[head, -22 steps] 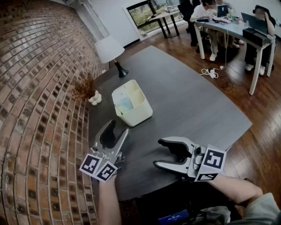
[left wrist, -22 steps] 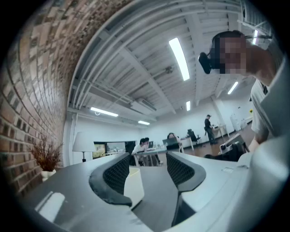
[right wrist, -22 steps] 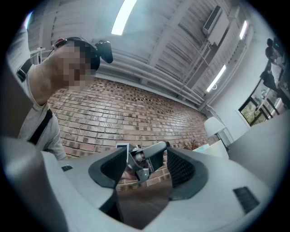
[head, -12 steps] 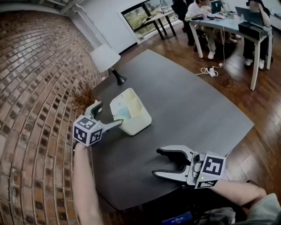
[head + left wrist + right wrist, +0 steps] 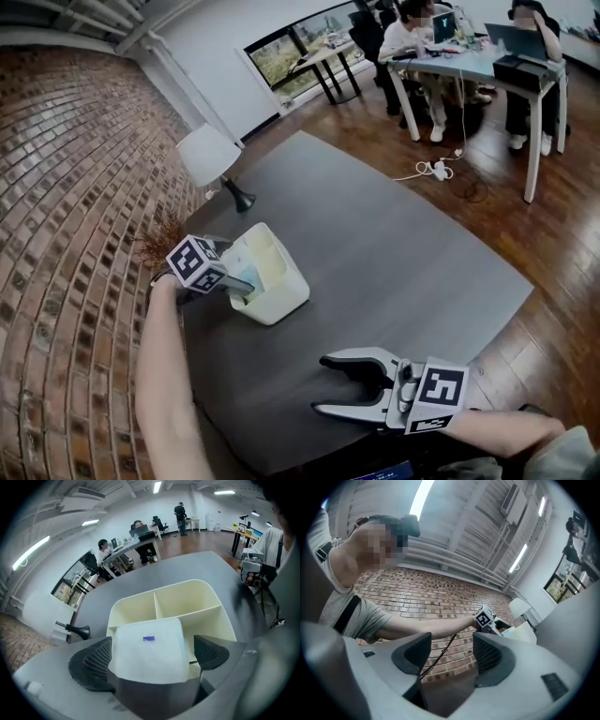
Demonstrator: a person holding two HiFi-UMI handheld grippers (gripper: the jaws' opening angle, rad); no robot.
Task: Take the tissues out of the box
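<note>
the left gripper [image 5: 238, 270] is at the cream divided box [image 5: 281, 302] on the dark table [image 5: 394, 244]. its jaws are wide apart and straddle the white tissue pack [image 5: 147, 651], which stands in the box's nearest compartment. nothing is clamped yet. in the left gripper view the left jaw looks close against the pack's side while the right jaw stands clear of it.

to my eye the pack wants centring between the pads. they should go a little deeper to catch the body of the pack rather than its soft top edge. then close gently and lift straight up, so the light box doesn't tip or come along.

the right gripper [image 5: 323, 384] hangs over the near table edge, open and empty, well apart from the box. it could steady the box wall.

the gripper's own body hides how deep the pack sits. the small purple mark [image 5: 148, 639] on the pack is too small to read. in the head view the gripper hides nearly all of the pack.
</note>
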